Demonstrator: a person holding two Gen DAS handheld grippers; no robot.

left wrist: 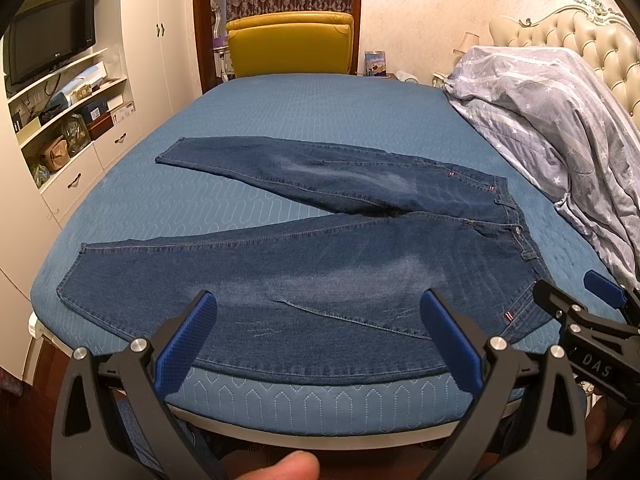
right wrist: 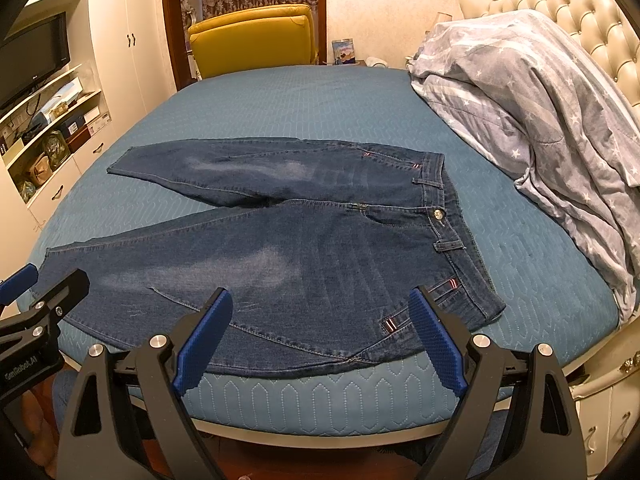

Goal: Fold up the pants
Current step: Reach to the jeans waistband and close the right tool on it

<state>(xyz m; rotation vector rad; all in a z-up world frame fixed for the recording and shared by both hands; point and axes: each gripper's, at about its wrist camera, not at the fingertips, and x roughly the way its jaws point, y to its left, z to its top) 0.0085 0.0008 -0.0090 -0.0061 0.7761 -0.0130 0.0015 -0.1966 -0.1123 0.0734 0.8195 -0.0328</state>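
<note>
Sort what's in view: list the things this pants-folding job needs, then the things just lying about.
Needed:
dark blue denim jeans, spread flat
teal quilted bed cover under them
left gripper, jaws open
right gripper, jaws open

Lying about:
grey star-print duvet
yellow armchair
black television

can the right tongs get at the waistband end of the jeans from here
Probably yes. The right tongs are open at the bed's near edge, and the jeans' waistband lies flat ahead to their right with nothing on it.
</note>
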